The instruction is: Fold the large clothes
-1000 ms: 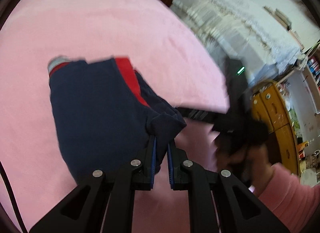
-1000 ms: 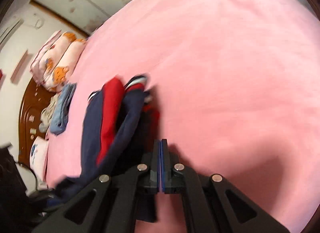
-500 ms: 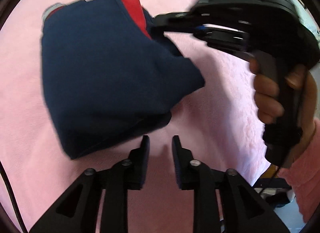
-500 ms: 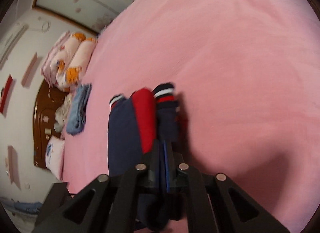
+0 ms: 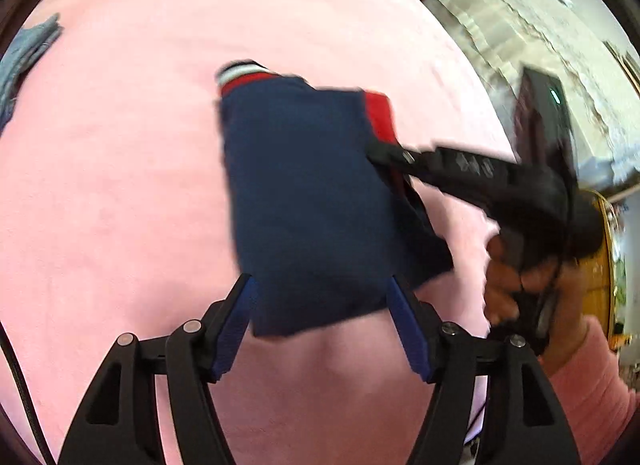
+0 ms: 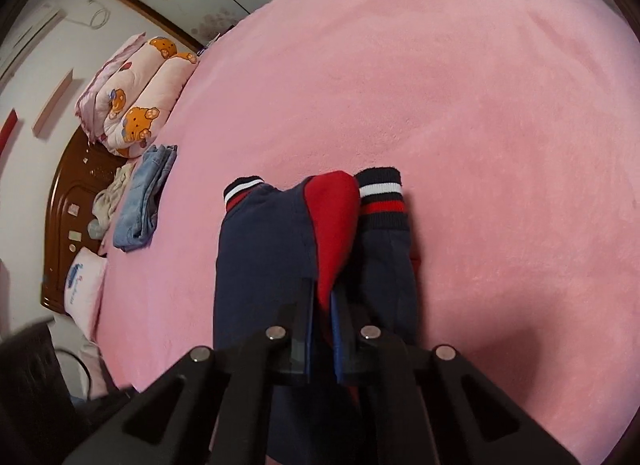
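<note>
A folded navy and red garment with striped cuffs lies on the pink bed. My left gripper is open wide, its fingers on either side of the garment's near edge, holding nothing. My right gripper is shut on the garment's red and navy fold; in the left wrist view it reaches in from the right and pinches the garment's right edge. The striped cuffs point away from me.
Folded jeans, a bear-print quilt and a white pillow lie by the dark wooden headboard. A white lace-covered piece of furniture and a yellow cabinet stand beyond the bed's right side.
My left gripper let go of the garment's corner, opened wide and now straddles its near edge. My right gripper stayed shut on the cloth as the garment settled flatter on the bed.
</note>
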A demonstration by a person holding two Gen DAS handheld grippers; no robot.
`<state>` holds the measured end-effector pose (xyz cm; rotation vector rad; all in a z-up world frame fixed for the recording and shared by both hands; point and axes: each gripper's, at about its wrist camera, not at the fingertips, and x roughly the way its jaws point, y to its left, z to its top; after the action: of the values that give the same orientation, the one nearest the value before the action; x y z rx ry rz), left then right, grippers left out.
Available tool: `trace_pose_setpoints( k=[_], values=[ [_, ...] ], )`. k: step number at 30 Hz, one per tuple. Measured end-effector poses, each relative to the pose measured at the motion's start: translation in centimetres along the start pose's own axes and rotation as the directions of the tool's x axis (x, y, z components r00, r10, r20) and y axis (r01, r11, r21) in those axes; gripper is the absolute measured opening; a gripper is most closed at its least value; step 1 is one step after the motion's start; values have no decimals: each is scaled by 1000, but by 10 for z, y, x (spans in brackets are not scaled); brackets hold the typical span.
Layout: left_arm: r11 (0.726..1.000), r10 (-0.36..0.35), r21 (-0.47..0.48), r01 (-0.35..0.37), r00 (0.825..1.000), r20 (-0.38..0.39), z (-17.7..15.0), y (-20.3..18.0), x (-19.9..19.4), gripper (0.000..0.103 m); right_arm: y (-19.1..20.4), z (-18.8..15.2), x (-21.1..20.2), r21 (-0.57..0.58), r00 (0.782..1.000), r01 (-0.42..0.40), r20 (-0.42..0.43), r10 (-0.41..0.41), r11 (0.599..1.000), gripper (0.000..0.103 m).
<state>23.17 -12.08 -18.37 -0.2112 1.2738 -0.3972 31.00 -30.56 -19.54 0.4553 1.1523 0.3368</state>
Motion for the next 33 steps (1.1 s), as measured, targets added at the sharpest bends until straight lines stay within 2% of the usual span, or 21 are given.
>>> trace_pose_setpoints(
  k=[3,7,11,15,18,20,22,26,27,28,30,31,33],
  values=[
    [1000,13,-19,-13,999,33,4,11,-5,66,-3,-8,-9,15,999,6,34,-6,1000,6],
    [999,10,-36,-10,1000,23,24,19,2,66,-14,-22,-25,90,996,49,66,-55,995,6],
    [999,25,-22,-25,1000,14,30,22,5,66,-31,-35,-25,125,995,82,48,-89,989,6],
    [999,36,-5,-36,999,5,37,18,8,66,-59,-43,-6,223,996,80,23,-87,971,6],
    [999,44,-2,-44,999,-4,43,17,11,65,-61,-45,5,210,991,122,26,-130,970,6],
    [999,54,7,-54,999,-6,46,16,12,61,-57,-45,5,202,988,143,36,-153,969,5],
    [998,64,24,-64,998,-2,48,15,8,59,-55,-46,1,209,988,134,53,-148,969,6],
    [996,74,57,-74,997,13,48,10,-1,58,-55,-45,-9,227,989,122,56,-139,966,9],
    [996,72,56,-72,997,12,48,9,-4,58,-54,-45,-12,229,987,132,58,-149,964,17],
    [996,67,54,-68,998,9,46,10,-7,58,-53,-45,-17,227,981,168,61,-186,959,23],
    [997,58,49,-58,998,3,42,10,-12,58,-51,-45,-31,211,949,284,82,-306,935,25],
    [997,56,49,-56,998,1,39,11,-16,57,-50,-46,-36,207,946,285,94,-310,936,25],
    [997,59,53,-58,998,-3,33,13,-21,47,-50,-48,-48,209,952,258,112,-285,943,25]
  ],
)
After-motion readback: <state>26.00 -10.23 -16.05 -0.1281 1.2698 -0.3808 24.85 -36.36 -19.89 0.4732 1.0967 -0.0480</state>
